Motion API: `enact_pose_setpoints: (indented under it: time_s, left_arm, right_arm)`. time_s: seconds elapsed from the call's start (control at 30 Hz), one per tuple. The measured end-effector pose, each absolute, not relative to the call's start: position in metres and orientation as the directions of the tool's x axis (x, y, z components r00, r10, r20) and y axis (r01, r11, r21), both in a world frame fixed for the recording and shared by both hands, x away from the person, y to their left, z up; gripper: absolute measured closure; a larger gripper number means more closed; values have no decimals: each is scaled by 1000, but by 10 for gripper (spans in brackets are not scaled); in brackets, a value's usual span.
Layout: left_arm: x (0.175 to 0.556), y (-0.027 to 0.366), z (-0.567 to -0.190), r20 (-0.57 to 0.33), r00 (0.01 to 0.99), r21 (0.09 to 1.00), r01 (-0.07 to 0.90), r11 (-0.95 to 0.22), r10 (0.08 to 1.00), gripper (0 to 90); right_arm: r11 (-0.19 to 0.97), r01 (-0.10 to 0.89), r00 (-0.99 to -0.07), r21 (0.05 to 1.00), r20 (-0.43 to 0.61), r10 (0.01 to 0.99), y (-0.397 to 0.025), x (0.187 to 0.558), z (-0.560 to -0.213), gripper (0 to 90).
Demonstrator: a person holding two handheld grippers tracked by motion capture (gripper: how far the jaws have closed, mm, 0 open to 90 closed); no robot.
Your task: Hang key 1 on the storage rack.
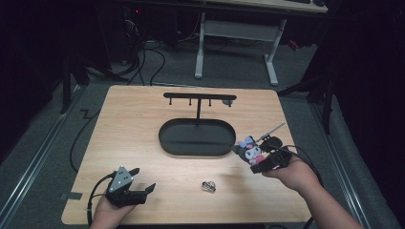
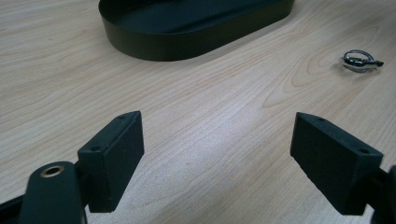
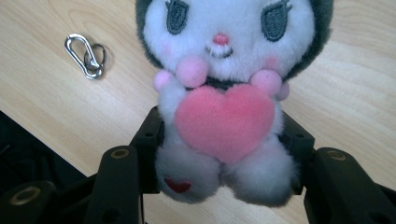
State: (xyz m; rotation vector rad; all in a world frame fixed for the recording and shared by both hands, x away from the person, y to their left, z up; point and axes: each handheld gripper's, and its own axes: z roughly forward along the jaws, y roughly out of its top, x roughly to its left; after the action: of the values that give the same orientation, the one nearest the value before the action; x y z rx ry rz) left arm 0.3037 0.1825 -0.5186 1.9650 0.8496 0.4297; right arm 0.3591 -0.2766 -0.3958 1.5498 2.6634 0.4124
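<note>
Right gripper point(image 3: 224, 154): 2 black jaws pinching the body of a small white-and-black plush doll point(image 3: 224, 93) with a pink felt heart, held just right of the black oval metal tray point(image 1: 196, 143) with its T-shaped hook stand point(image 1: 199, 98). Left gripper point(image 2: 217, 158): jaws spread wide, nothing between them, low over the light wooden tabletop point(image 1: 143, 119). Silver metal carabiner clip point(image 1: 208, 186) lies between both grippers. No legible writing.

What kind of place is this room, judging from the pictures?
Probably a lab or workshop set up for recording, not a home. A bare wooden table stands in a dark room, cables lie on the grey floor, and a desk with white legs stands behind.
</note>
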Motion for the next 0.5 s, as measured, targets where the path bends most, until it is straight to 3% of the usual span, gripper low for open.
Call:
enact_pose_setpoints:
  time_s: [0.5]
  left_arm:
    - [304, 184, -519, -45, 701, 855, 396, -336, 712, 181]
  right_arm:
    - [463, 848, -501, 257, 104, 859, -268, 383, -371, 485]
